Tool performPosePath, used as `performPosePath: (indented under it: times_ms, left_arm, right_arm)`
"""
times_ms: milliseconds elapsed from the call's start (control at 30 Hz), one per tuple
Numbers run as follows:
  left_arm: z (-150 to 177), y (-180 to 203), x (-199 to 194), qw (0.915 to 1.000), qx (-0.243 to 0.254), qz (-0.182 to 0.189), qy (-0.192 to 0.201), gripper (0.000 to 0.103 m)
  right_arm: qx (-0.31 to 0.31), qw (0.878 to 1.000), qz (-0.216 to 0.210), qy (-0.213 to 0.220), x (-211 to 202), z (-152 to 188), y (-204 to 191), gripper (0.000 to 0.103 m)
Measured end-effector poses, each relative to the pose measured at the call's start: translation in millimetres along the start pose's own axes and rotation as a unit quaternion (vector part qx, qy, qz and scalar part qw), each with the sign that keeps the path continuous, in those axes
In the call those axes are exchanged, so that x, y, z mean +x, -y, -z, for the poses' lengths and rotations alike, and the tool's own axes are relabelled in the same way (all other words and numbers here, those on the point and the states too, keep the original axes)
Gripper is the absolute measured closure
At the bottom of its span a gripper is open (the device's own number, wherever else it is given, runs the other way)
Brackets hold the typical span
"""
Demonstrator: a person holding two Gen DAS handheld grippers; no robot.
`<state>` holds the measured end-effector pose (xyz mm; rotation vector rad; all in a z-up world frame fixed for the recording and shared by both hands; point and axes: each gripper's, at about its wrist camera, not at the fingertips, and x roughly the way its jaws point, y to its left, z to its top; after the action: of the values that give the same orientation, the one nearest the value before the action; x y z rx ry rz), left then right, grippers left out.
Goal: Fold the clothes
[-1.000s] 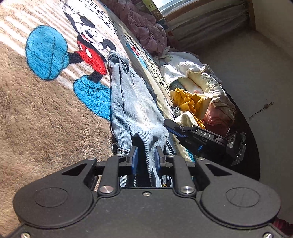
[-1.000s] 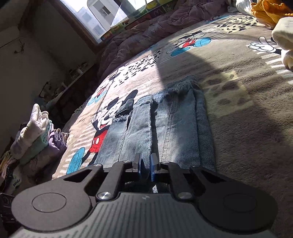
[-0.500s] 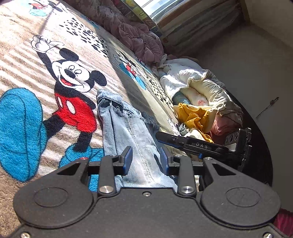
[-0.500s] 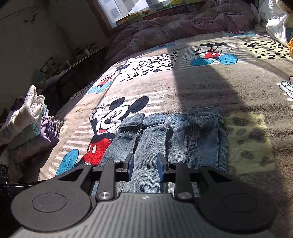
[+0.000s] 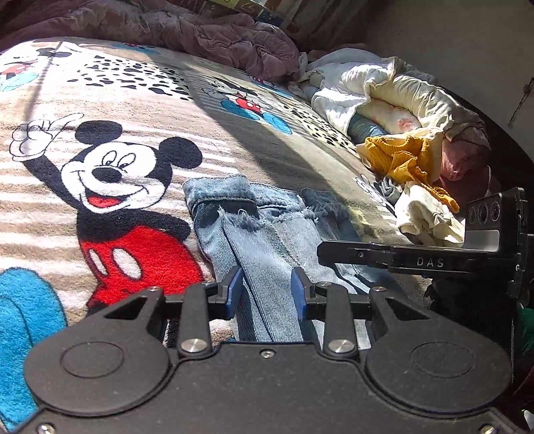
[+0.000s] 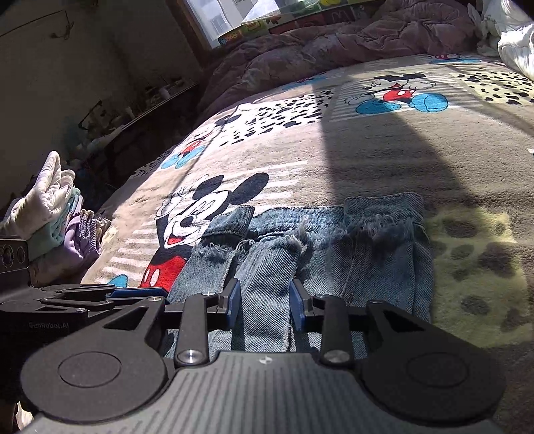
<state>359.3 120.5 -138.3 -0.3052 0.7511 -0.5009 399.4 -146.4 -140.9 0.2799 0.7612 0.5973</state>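
A pair of light blue jeans (image 5: 267, 233) with frayed hems lies folded flat on the Mickey Mouse blanket (image 5: 100, 133). It also shows in the right wrist view (image 6: 333, 247). My left gripper (image 5: 266, 293) is open, its blue-padded jaws standing apart just above the near end of the denim, holding nothing. My right gripper (image 6: 263, 302) is open too, over the near edge of the jeans. The right gripper's body shows side-on in the left wrist view (image 5: 417, 258); the left gripper's fingers (image 6: 100, 293) show at the left of the right wrist view.
A heap of unfolded clothes (image 5: 400, 133), white, yellow and pink, lies at the bed's right side. A purple duvet (image 5: 200, 30) is bunched at the far end. A stack of folded garments (image 6: 50, 213) sits at the left bed edge. A window (image 6: 233, 16) is behind.
Both grippers were shut on the jeans a second ago; they have let go, opened and pulled back. The jeans now lie flat and folded shorter on the blanket.
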Motion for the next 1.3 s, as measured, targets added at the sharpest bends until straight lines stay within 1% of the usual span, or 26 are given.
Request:
performPosePath:
  times_ms: [67, 100, 133, 167, 200, 267, 300, 400, 500, 533, 633, 733, 833, 900, 1000, 1067, 1133, 1200, 1233, 1300]
  left_arm:
    - [1.2, -3.3, 2.7, 0.9999, -0.011, -0.003, -0.003, 0.075]
    - [1.5, -5.5, 3.3, 0.9998, -0.019, 0.001, -0.002, 0.075]
    - [1.3, -6.3, 3.9, 0.9998, -0.021, -0.001, -0.002, 0.078]
    - [0.9, -6.9, 4.4, 0.9998, -0.022, -0.002, 0.000, 0.089]
    - [-0.3, -6.6, 4.5, 0.9998, -0.018, -0.004, 0.003, 0.103]
    - [-2.8, -5.6, 4.0, 0.9999, -0.010, -0.005, 0.010, 0.103]
    - [-4.6, -3.7, 0.4, 0.9998, -0.004, -0.004, 0.021, 0.103]
    - [-10.2, 4.1, -12.1, 0.9980, 0.015, 0.006, 0.061, 0.103]
    - [-15.4, 9.4, -14.3, 0.9964, 0.034, -0.004, 0.077, 0.103]
    - [-15.5, 8.5, -12.3, 0.9965, 0.032, -0.006, 0.077, 0.103]
    - [-14.8, 8.4, -8.9, 0.9960, 0.036, -0.018, 0.080, 0.103]
    - [-17.8, 9.3, -11.9, 0.9955, 0.032, -0.017, 0.088, 0.103]
    - [-15.4, 7.6, -5.2, 0.9958, 0.028, -0.031, 0.081, 0.103]
    - [-12.2, 6.6, 1.3, 0.9955, 0.026, -0.056, 0.072, 0.103]
    - [-11.6, 3.4, 4.4, 0.9961, 0.022, -0.059, 0.062, 0.103]
    - [-9.5, 5.0, 6.4, 0.9968, 0.032, -0.051, 0.053, 0.103]
    - [-9.8, 7.3, 3.0, 0.9959, 0.037, -0.059, 0.059, 0.101]
    - [-11.4, 9.9, -5.2, 0.9943, 0.044, -0.068, 0.069, 0.097]
    - [-12.1, 11.4, -9.5, 0.9935, 0.048, -0.072, 0.074, 0.097]
    - [-12.6, 17.0, -19.9, 0.9921, 0.059, -0.076, 0.081, 0.097]
  right_arm:
    - [0.008, 1.000, -0.005, 0.004, -0.9, 0.2, 2.3, 0.069]
    - [0.012, 1.000, -0.007, 0.005, -1.3, 0.2, 3.5, 0.069]
    - [0.017, 1.000, -0.010, 0.007, -1.8, 0.3, 4.7, 0.069]
    - [0.021, 1.000, -0.012, 0.009, -2.3, 0.4, 5.8, 0.069]
    - [0.024, 1.000, -0.014, 0.013, -3.2, 0.7, 6.8, 0.070]
    - [0.025, 0.999, -0.022, 0.018, -4.3, 2.2, 7.9, 0.087]
    - [0.021, 0.999, -0.022, 0.021, -5.6, 2.7, 7.2, 0.100]
    - [0.015, 0.999, -0.023, 0.045, -14.4, 2.0, 4.3, 0.100]
    - [0.012, 0.997, -0.024, 0.075, -25.2, 0.3, 1.2, 0.100]
    - [0.011, 0.996, -0.024, 0.084, -28.2, -0.2, 0.1, 0.100]
    - [-0.005, 0.996, -0.012, 0.083, -26.5, -1.7, -4.3, 0.100]
    - [-0.021, 0.996, 0.000, 0.082, -24.8, -3.1, -8.8, 0.100]
    - [-0.037, 0.996, 0.013, 0.080, -22.7, -4.5, -12.9, 0.100]
    - [-0.041, 0.996, 0.028, 0.069, -14.7, -4.0, -12.2, 0.101]
    - [-0.052, 0.996, 0.048, 0.055, -3.6, -3.4, -11.2, 0.101]
    - [-0.049, 0.996, 0.056, 0.041, 0.7, -4.6, -10.6, 0.100]
    - [-0.063, 0.993, 0.076, 0.058, -9.6, -3.5, -19.1, 0.098]
    - [-0.084, 0.991, 0.070, 0.076, -31.7, -0.2, -35.4, 0.097]
    - [-0.091, 0.991, 0.052, 0.080, -44.4, 3.7, -45.7, 0.097]
    - [-0.113, 0.991, -0.001, 0.075, -69.7, 17.0, -71.2, 0.097]
